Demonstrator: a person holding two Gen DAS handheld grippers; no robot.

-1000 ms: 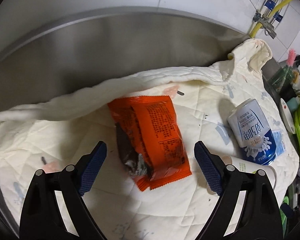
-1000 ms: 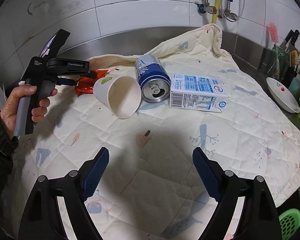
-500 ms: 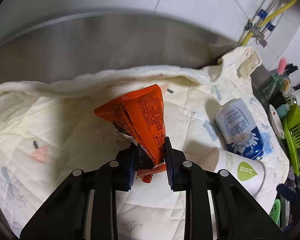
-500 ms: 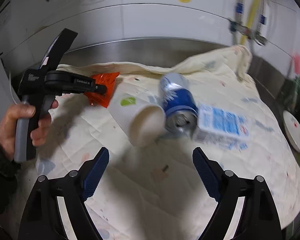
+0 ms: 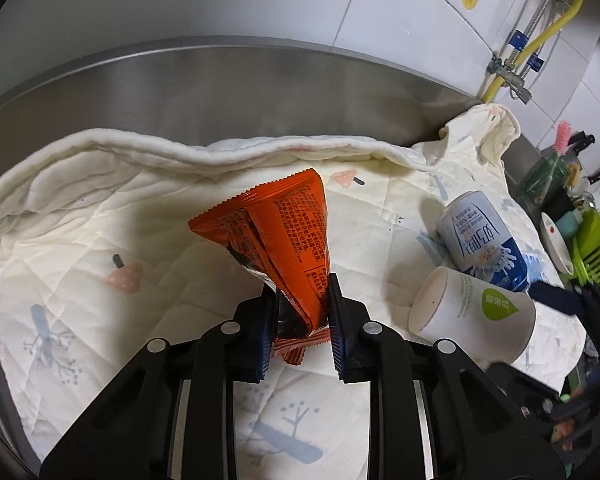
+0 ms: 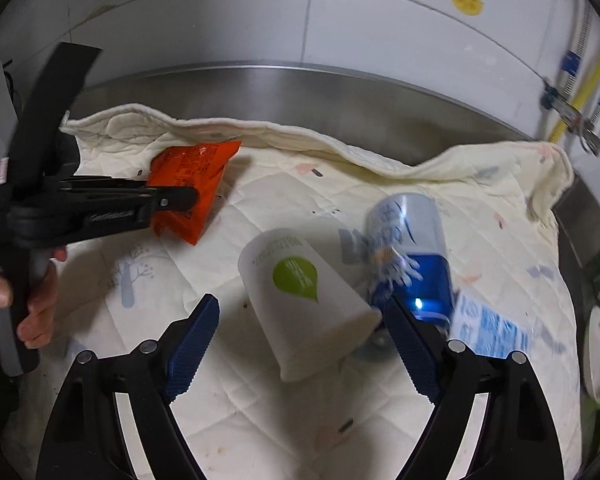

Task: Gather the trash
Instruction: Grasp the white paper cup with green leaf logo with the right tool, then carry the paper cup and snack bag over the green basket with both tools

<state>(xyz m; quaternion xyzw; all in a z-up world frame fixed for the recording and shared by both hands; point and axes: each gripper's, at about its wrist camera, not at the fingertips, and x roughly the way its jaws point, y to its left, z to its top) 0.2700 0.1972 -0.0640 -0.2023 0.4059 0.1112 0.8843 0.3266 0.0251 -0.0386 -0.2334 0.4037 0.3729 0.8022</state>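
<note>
My left gripper [image 5: 300, 294] is shut on the lower end of an orange snack wrapper [image 5: 284, 224], which stands up from the quilted cloth. In the right wrist view the same wrapper [image 6: 188, 184] hangs tilted at the tip of the left gripper [image 6: 178, 200], held by a person's hand [image 6: 36, 312]. A white paper cup [image 6: 296, 320] with a green leaf mark lies on its side, framed by my open right gripper [image 6: 300, 304]; its pads are not pressing the cup. A blue and white can [image 6: 408, 248] lies just right of the cup. A blue and white carton [image 6: 488, 328] lies beyond the can.
A cream quilted cloth [image 5: 100, 248] covers a steel counter [image 5: 220, 92] against a white tiled wall. A green dish rack [image 5: 596, 248], a white bowl [image 6: 598, 344] and a knife holder [image 5: 552, 172] stand at the right edge. Pipes [image 5: 540, 40] run down the wall.
The left gripper closed on the orange wrapper and raised its end off the cloth. The right gripper travelled left and forward toward the cup and can, rolling as it went, jaws still wide.
</note>
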